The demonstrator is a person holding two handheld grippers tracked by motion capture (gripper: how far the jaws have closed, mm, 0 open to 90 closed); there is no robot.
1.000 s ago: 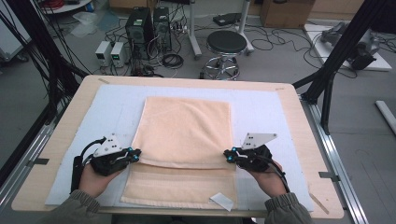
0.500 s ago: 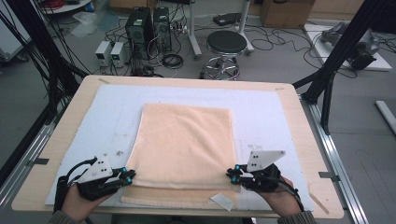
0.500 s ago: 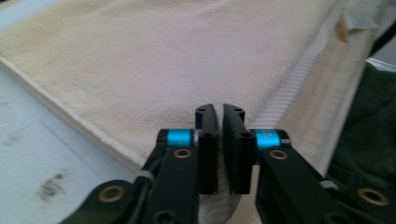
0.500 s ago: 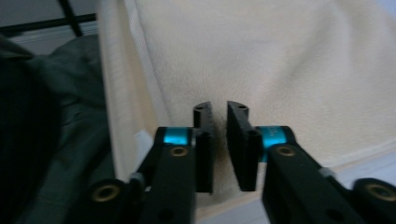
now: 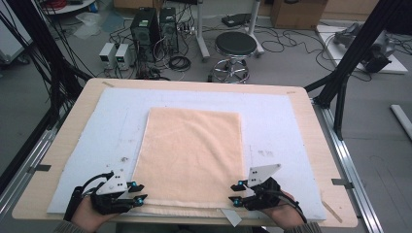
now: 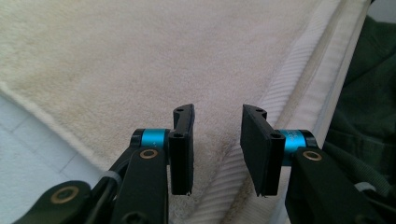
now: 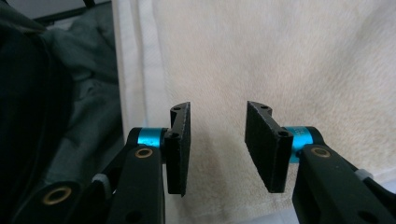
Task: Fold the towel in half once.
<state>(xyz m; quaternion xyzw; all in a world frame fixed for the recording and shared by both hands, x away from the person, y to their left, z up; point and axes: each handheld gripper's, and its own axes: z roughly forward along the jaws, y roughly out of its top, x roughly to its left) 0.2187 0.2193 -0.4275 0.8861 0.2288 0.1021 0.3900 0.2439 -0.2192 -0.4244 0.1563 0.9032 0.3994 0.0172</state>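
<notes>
Left gripper [image 5: 140, 193] and right gripper [image 5: 235, 193], fingers [image 6: 182, 149] just parted

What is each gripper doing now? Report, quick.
Left gripper: open, jaws just parted, over the towel, gripping nothing.
Right gripper: open likewise, over the towel.

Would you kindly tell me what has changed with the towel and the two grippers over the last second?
Both grippers, left gripper and right gripper, drew the upper layer of the peach terry towel toward the near edge, completing the fold, and their jaws have just been opening, releasing it. The pale blue mat stayed put.
</notes>
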